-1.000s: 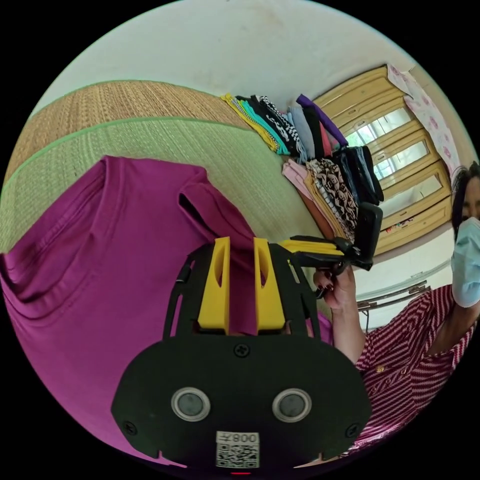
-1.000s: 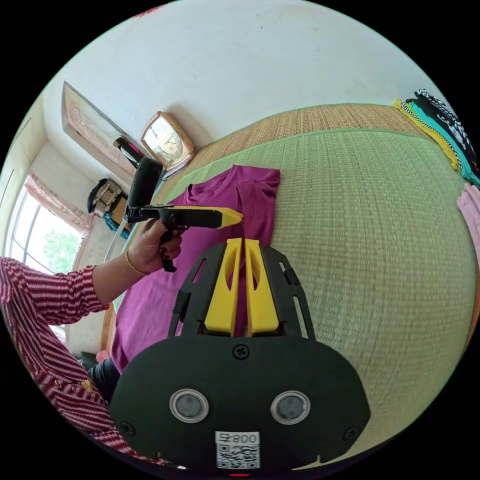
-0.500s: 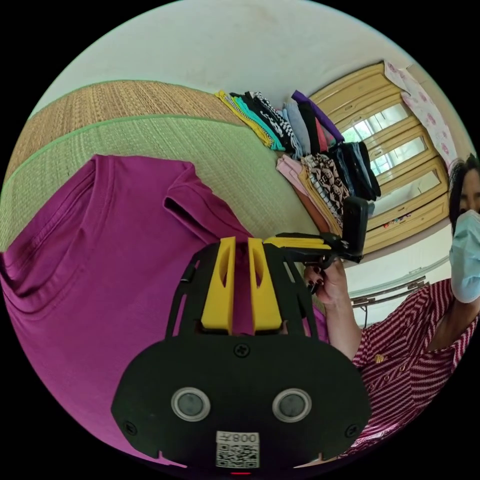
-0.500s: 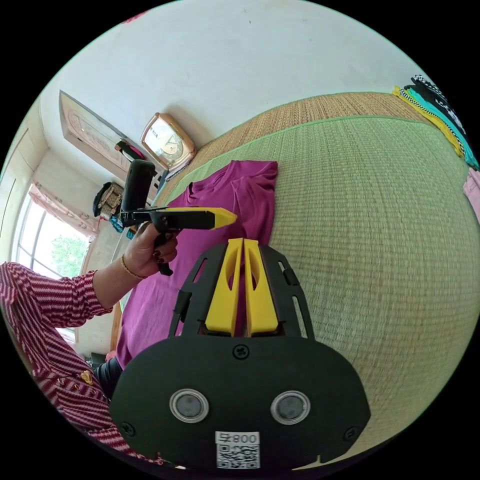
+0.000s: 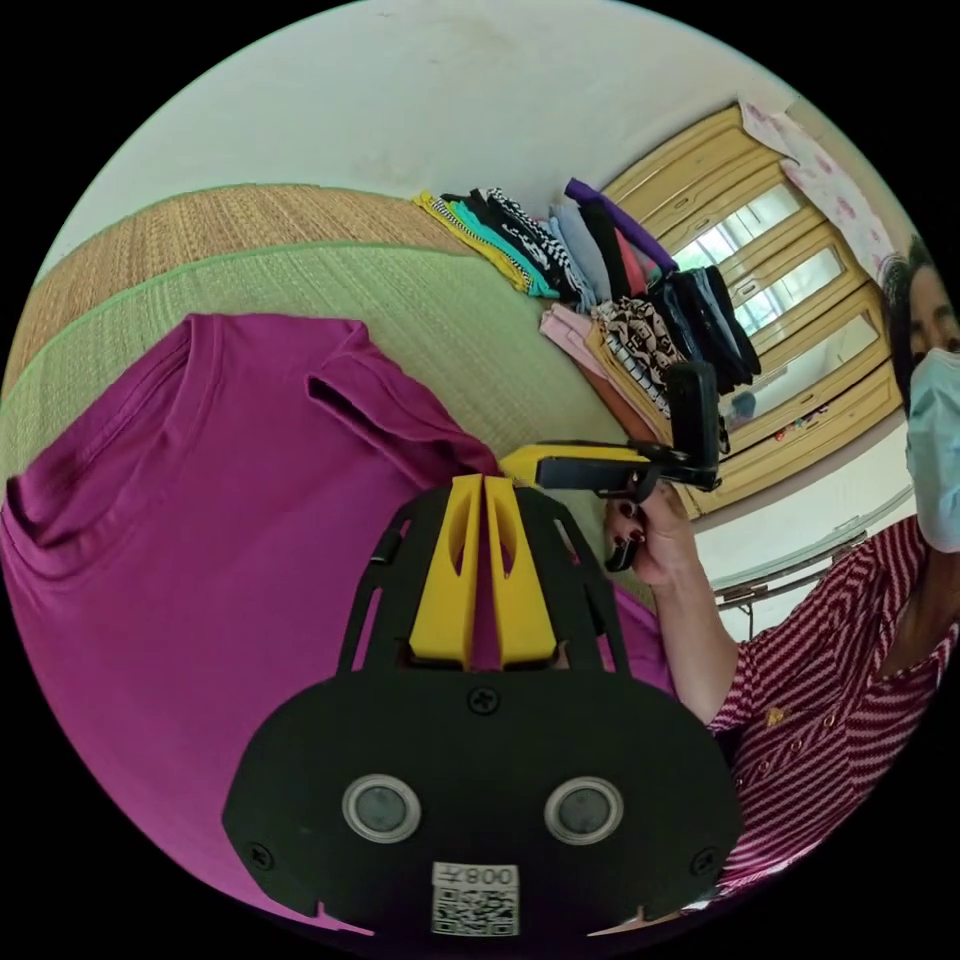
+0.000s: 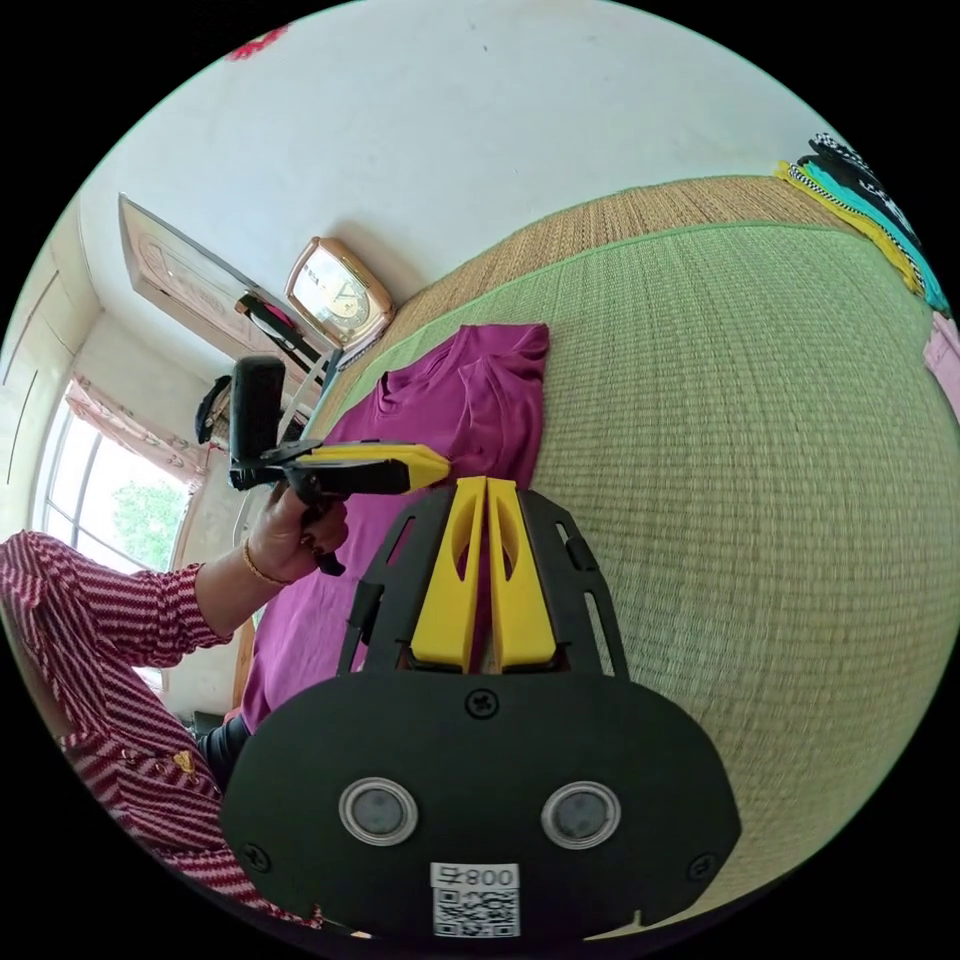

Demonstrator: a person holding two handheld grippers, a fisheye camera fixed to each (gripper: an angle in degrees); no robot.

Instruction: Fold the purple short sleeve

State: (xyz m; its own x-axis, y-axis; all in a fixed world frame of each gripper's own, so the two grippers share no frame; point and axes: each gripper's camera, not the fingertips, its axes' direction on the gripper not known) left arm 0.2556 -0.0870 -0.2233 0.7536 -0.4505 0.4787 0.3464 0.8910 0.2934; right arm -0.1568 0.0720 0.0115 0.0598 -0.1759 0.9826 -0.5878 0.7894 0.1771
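Two grippers sit close together over the purple short sleeve [image 5: 200, 520], which lies spread on the green woven mat [image 6: 740, 420], collar toward the wall. Our left gripper [image 5: 484, 482] has its yellow jaws pressed together above the cloth; whether any fabric is pinched between them we cannot tell. Our right gripper [image 6: 486, 484] shows the same, jaws together at the shirt's edge. We judge the knit light, limp and prone to sagging, so we would take it at the sleeve [image 5: 390, 410] seam and at the hem, where the doubled cloth grips best.
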